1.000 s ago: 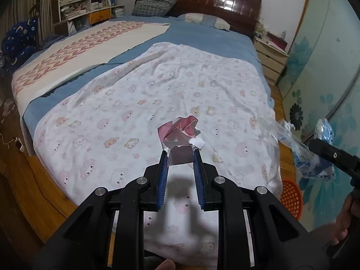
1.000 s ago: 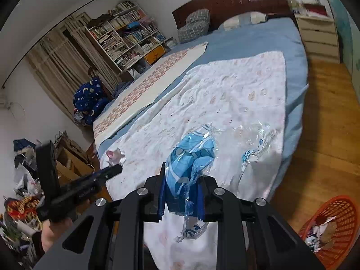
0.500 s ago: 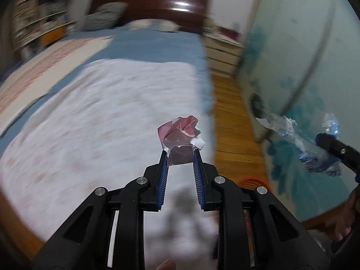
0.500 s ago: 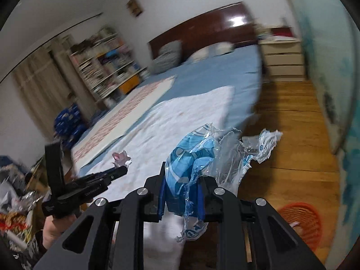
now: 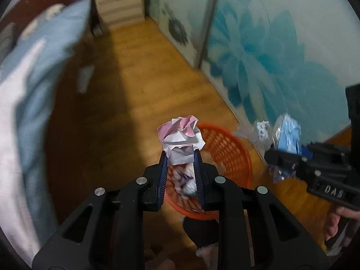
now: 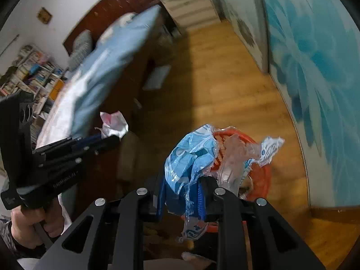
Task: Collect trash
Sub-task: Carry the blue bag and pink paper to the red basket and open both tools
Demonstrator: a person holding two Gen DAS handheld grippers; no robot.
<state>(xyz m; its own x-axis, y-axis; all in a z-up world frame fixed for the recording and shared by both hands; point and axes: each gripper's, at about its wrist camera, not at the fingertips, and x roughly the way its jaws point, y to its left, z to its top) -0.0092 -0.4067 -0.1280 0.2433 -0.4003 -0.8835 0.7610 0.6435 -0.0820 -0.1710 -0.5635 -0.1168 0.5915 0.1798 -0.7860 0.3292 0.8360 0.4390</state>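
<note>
Mostly blurred: my left gripper [image 5: 180,153] pinched crumpled paper [image 5: 181,136], right gripper [image 6: 181,181] clamped blue wrapper [image 6: 191,155]; orange basket [image 5: 234,155] half-hidden at 6 o'clock.

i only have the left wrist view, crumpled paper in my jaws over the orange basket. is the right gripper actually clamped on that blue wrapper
Observer: Yes. In the right wrist view the right gripper has its pads pressed on the blue plastic wrapper.
Operator: anything hanging loose from it
Observer: A clear torn strip trails off to the right, and a printed end dangles below the jaws.
Operator: is it over the basket too
Observer: Its view shows the orange basket right behind the wrapper, mostly hidden by it.
Operator: what else is back there
Observer: A cluttered bookshelf beyond the bed.
</note>
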